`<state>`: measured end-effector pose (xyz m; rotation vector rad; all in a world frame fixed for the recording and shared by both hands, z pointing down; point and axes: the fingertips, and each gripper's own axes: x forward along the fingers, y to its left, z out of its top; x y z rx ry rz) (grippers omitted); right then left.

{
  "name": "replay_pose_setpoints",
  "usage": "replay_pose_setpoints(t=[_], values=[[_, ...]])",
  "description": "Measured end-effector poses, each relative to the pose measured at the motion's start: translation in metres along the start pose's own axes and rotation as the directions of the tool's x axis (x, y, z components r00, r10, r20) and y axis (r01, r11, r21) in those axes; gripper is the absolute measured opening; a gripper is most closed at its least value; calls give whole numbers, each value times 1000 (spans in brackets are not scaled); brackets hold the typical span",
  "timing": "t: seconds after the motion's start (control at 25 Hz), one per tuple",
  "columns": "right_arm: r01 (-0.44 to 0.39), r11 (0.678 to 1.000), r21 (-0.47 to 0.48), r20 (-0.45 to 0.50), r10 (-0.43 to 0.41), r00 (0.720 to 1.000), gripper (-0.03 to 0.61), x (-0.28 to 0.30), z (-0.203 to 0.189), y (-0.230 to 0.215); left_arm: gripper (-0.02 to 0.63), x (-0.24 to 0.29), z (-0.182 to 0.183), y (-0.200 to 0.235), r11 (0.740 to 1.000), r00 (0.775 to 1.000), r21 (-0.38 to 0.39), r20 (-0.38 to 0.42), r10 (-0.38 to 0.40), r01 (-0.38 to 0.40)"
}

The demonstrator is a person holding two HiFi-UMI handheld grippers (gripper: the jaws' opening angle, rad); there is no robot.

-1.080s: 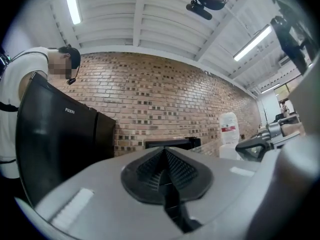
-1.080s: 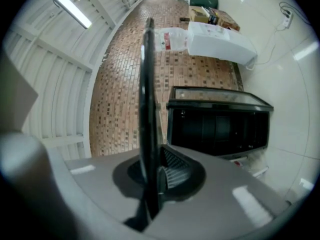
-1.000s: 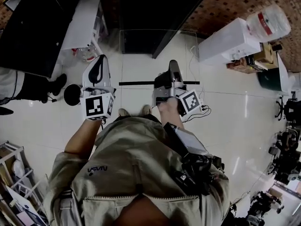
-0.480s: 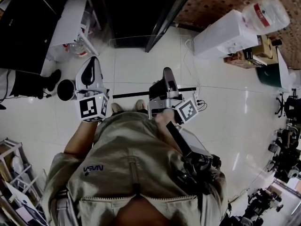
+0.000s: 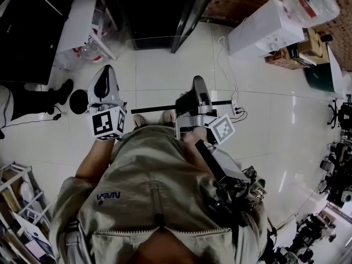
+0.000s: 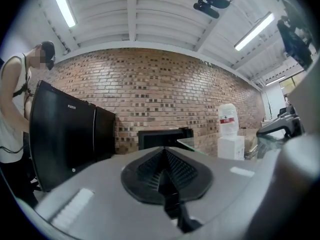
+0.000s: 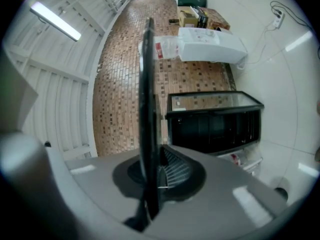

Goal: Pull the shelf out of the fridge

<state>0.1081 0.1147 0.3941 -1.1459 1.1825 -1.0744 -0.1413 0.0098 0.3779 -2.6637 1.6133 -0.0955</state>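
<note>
Left hand-held gripper [image 6: 162, 171]: pressed together, nothing between its pads.
Right hand-held gripper [image 7: 152, 176]: pinching the shelf's black rim.
Shelf [image 5: 154, 109]: out of the fridge, over the floor [image 5: 264, 125].
Fridge [image 5: 154, 10]: at 12 o'clock from the shelf, door open.

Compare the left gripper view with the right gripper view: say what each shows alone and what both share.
Only the left gripper view: the left gripper, shut and empty, and a person standing beside a tall black cabinet. Only the right gripper view: the right gripper shut on the dark edge of the clear glass shelf. Both: the brown brick wall and the white water dispenser with its bottle.
</note>
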Motion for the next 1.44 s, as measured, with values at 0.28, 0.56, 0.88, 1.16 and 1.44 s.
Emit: replay_pose_setpoints(t=[0.28, 0.56, 0.88, 1.16, 1.44], values=[[-7, 1000, 12, 7, 7, 1000, 9, -3, -5, 4, 5, 1, -5, 1, 1000, 1000, 17, -17, -16, 16], [-18, 1000, -4, -11, 18, 1000, 11, -3, -12, 12, 6, -1, -8, 1, 1000, 1000, 7, -18, -25, 25], [-25, 1000, -13, 18, 25, 1000, 9, 6, -2, 7, 5, -5, 2, -1, 999, 999, 1, 18, -36, 36], [-45, 999, -20, 52, 46, 998, 11, 44, 13, -2, 5, 20, 16, -13, 997, 997, 49, 56, -57, 55], [-65, 998, -1, 79, 65, 995, 9, 58, 17, 7, 5, 19, 21, -27, 995, 994, 55, 63, -89, 85]])
